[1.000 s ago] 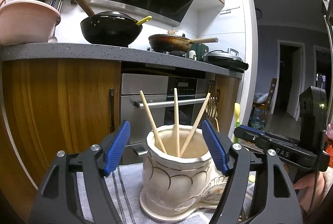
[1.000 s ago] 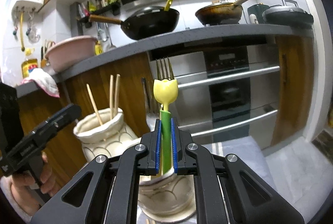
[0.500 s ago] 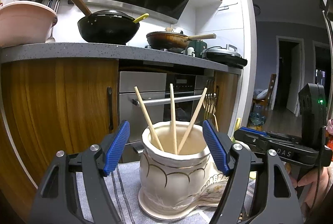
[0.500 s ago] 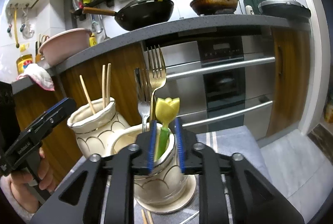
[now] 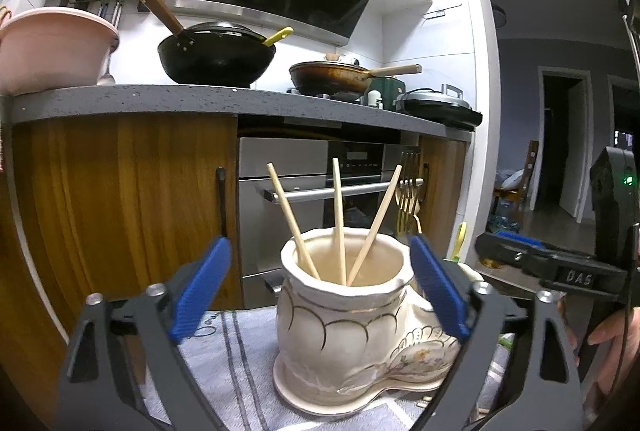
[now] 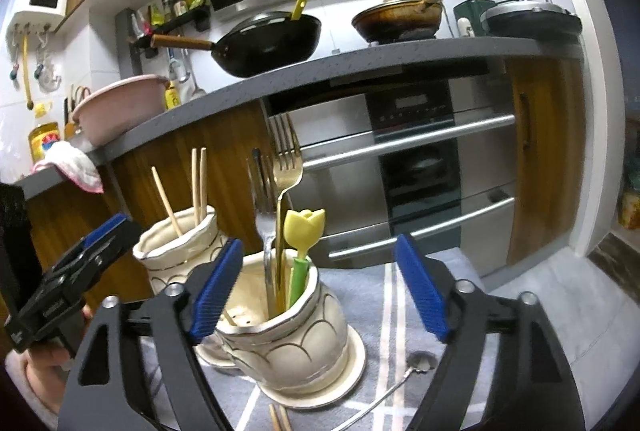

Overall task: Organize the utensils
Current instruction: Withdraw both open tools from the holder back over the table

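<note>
Two joined cream ceramic pots stand on a grey striped cloth. The left pot (image 5: 344, 327) holds three wooden chopsticks (image 5: 339, 219); my left gripper (image 5: 320, 295) is open, its blue pads either side of this pot's rim. The right pot (image 6: 288, 327) holds a gold fork (image 6: 286, 167), a silver fork (image 6: 260, 191) and a green utensil with a yellow tulip head (image 6: 303, 231). My right gripper (image 6: 316, 291) is open and empty, just in front of that pot. A metal spoon (image 6: 416, 363) and chopstick tips (image 6: 280, 419) lie on the cloth (image 6: 440, 271).
A grey kitchen counter (image 5: 160, 103) rises behind, with wood cabinets and an oven (image 6: 416, 167) below it. On it stand a black wok (image 5: 216, 55), a brown pan (image 5: 332, 79) and a pink basin (image 5: 52, 55). A doorway opens at the right (image 5: 560, 167).
My right gripper opened and let go of the tulip-headed utensil, which now stands in the right pot. The gripper drew back a little. The left gripper stayed open around the chopstick pot.
</note>
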`<state>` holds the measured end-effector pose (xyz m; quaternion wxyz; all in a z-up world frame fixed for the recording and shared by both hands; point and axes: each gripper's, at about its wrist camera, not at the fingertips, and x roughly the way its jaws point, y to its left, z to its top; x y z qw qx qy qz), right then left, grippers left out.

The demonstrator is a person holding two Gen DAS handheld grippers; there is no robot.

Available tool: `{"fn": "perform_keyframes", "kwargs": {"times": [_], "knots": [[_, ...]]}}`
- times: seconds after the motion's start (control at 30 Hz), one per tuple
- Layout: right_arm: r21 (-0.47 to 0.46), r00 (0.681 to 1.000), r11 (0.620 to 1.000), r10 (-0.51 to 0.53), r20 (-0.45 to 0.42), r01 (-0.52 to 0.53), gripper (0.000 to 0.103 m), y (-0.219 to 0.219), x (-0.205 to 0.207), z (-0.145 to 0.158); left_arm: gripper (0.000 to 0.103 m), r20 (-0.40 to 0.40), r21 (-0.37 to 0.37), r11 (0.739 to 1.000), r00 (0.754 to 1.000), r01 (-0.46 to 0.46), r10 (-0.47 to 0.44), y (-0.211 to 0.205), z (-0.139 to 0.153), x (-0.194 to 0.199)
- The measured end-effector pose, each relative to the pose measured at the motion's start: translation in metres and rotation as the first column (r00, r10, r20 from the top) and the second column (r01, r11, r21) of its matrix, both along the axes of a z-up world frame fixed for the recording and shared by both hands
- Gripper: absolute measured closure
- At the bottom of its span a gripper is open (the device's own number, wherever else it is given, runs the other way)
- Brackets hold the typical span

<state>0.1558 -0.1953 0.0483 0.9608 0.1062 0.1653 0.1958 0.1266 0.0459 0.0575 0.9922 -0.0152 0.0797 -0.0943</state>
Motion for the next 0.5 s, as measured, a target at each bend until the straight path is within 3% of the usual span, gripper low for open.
{"fn": "perform_keyframes", "kwargs": {"times": [0.03, 0.2, 0.5], "knots": [[-0.004, 1.0, 1.0, -0.017, 0.007, 0.017, 0.012, -0.002, -0.002, 0.001, 0.005, 0.004, 0.002, 1.0, 1.0, -0.011, 0.011, 0.0, -0.001, -0.003], [0.002, 0.998, 0.998, -0.061, 0.027, 0.061, 0.008, -0.016, -0.015, 0.003, 0.005, -0.022, 0.031, 0.999, 0.999, -0.037, 0.037, -0.003, -0.007, -0.017], [-0.014, 0.991, 0.991, -0.136, 0.008, 0.136, 0.007, -0.047, -0.036, -0.005, 0.005, -0.047, 0.084, 0.996, 0.998, -0.025, 0.029, -0.015, -0.017, -0.053]]}}
